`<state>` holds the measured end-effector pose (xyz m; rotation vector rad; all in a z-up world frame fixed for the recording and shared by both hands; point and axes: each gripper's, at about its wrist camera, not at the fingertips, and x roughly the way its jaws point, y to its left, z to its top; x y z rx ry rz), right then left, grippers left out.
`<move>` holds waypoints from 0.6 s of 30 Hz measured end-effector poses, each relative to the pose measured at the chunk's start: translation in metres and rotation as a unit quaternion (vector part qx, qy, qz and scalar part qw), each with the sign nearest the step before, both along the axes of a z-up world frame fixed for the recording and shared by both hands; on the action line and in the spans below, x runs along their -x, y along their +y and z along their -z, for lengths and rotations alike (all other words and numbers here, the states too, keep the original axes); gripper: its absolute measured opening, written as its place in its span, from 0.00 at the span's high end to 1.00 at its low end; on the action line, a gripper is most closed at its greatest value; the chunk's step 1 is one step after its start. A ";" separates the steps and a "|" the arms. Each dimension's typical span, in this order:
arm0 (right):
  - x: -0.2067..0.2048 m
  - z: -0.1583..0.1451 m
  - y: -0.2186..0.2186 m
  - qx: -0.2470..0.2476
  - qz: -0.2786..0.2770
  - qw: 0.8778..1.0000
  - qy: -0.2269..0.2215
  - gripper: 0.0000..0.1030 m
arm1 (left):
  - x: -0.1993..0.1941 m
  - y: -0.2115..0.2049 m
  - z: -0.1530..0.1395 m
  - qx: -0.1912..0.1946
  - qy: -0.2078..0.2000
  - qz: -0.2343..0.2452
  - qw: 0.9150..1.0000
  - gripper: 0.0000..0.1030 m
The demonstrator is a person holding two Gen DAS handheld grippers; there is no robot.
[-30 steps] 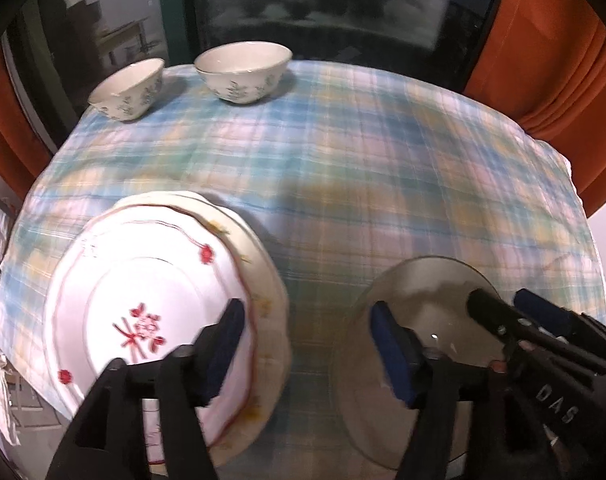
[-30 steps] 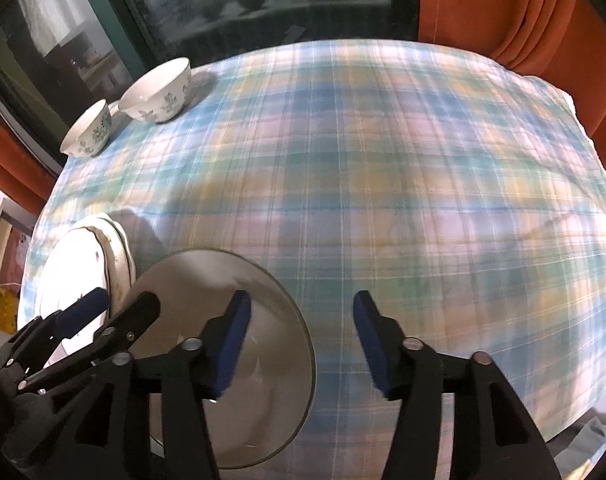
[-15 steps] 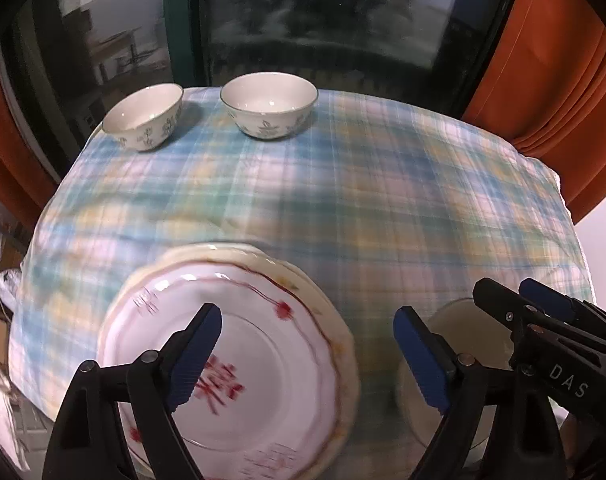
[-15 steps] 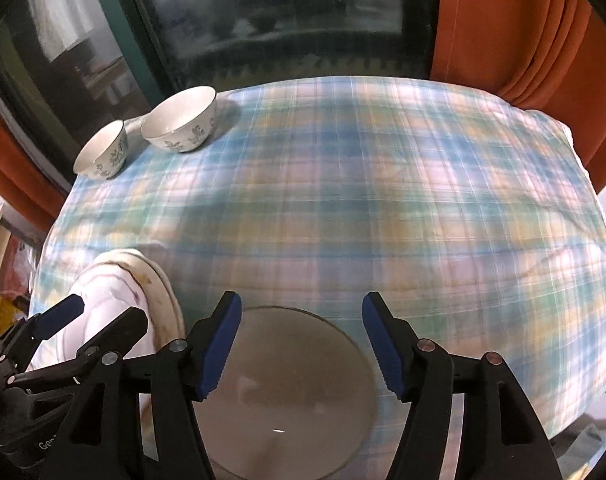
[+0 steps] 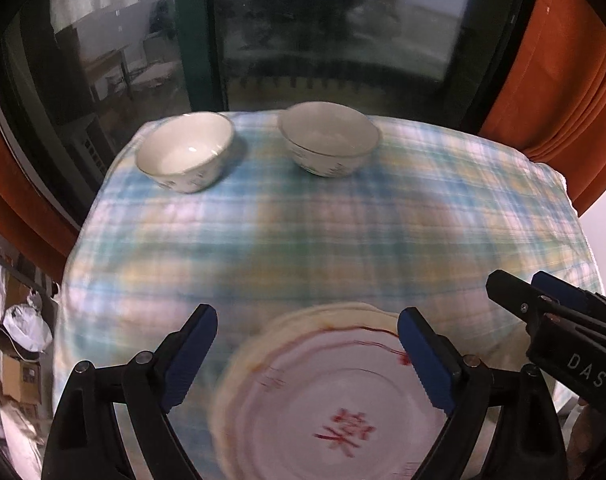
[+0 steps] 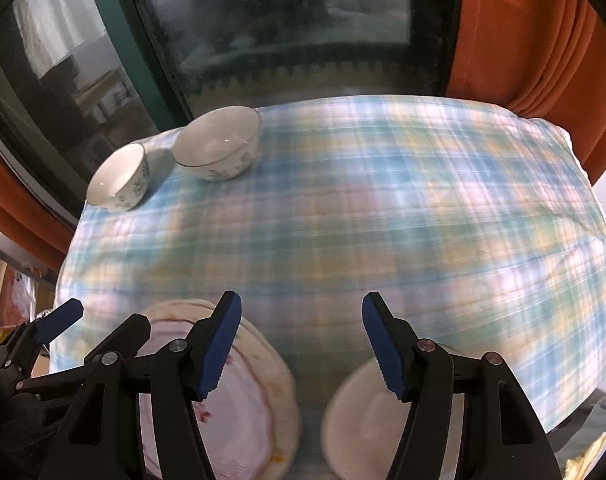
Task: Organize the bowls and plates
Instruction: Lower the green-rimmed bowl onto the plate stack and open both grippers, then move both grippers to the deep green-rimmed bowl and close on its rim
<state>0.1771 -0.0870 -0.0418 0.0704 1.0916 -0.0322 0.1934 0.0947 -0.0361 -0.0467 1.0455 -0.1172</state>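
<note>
While its jaws have just been opening, the left hand-held gripper [image 5: 307, 354] hangs wide and empty over the round, red-patterned white plate [image 5: 343, 412] lying flat. The right hand-held gripper [image 6: 301, 344], also parted and empty, has a clear glass plate [image 6: 359, 420] flat below it.

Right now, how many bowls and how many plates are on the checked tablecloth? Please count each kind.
Bowls: 2, small bowl and larger bowl.
Plates: 3, red-patterned plate stacked on a cream plate, plus a clear glass plate apart.
Total: 5.

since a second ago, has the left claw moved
Yes. The left claw has drawn back from the two bowls, now over the red-patterned plate, its jaws just opening, nothing between.
</note>
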 end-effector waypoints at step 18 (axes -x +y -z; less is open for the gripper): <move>-0.058 -0.002 0.105 0.003 -0.003 0.999 -0.035 0.18 | -0.065 0.098 -0.001 -0.005 -0.024 -0.024 0.999 0.11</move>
